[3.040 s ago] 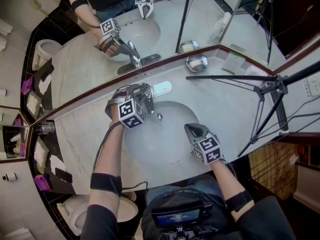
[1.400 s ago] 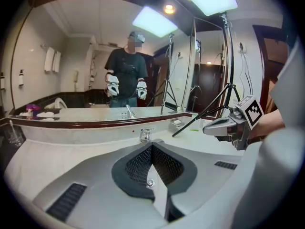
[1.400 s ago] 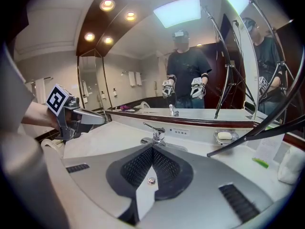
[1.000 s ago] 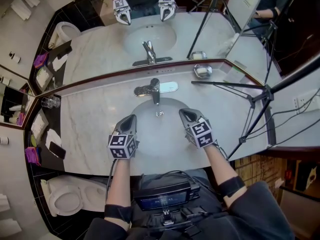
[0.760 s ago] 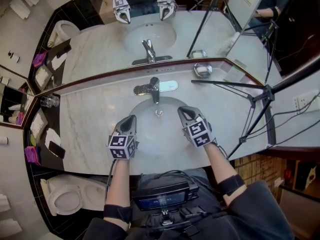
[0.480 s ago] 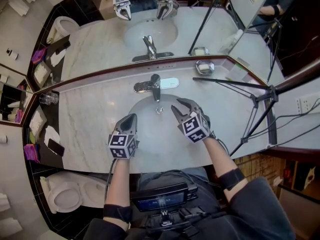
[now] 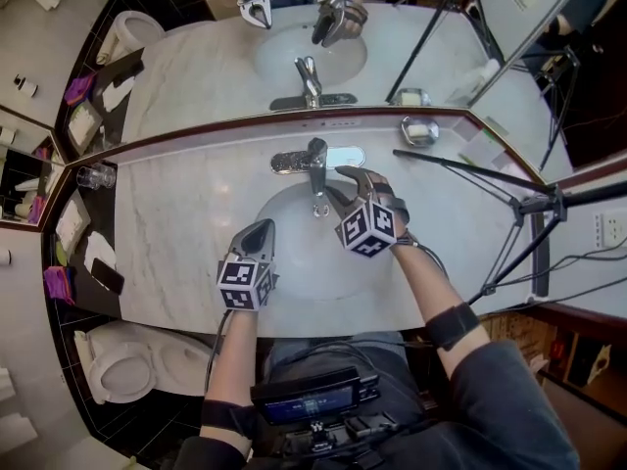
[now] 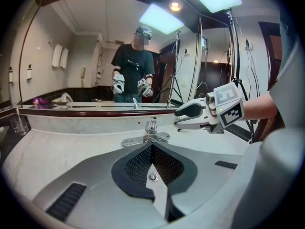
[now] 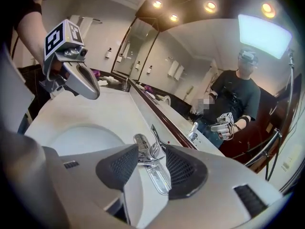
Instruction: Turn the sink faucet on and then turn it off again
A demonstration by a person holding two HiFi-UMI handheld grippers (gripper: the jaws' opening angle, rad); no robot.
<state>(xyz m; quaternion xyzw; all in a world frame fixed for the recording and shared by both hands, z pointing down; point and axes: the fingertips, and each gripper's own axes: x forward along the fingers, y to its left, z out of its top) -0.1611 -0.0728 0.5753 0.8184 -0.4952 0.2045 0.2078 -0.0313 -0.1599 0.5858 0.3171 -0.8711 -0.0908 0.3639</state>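
Nearest the person, the left hand-held gripper (image 7: pixel 263 227) hangs over the front left rim of the white oval sink basin (image 7: pixel 294 267). Its jaws are pressed together with nothing between them, as the left gripper view (image 8: pixel 152 148) shows. Further in, the right hand-held gripper (image 7: pixel 336 184) reaches over the back of the basin. Its jaws stand wide and have just been opening. In the right gripper view (image 9: pixel 151 152) the chrome single-lever faucet (image 9: pixel 147 148) shows through the gap just ahead of the tips, with neither pad pressing on it. The faucet (image 7: pixel 315 161) stands on the pale marble counter (image 7: pixel 176 218) behind the basin, its spout just left of the right gripper's tips. Beyond it a small metal soap dish (image 7: pixel 419 130) sits by the wall mirror (image 7: pixel 206 67).
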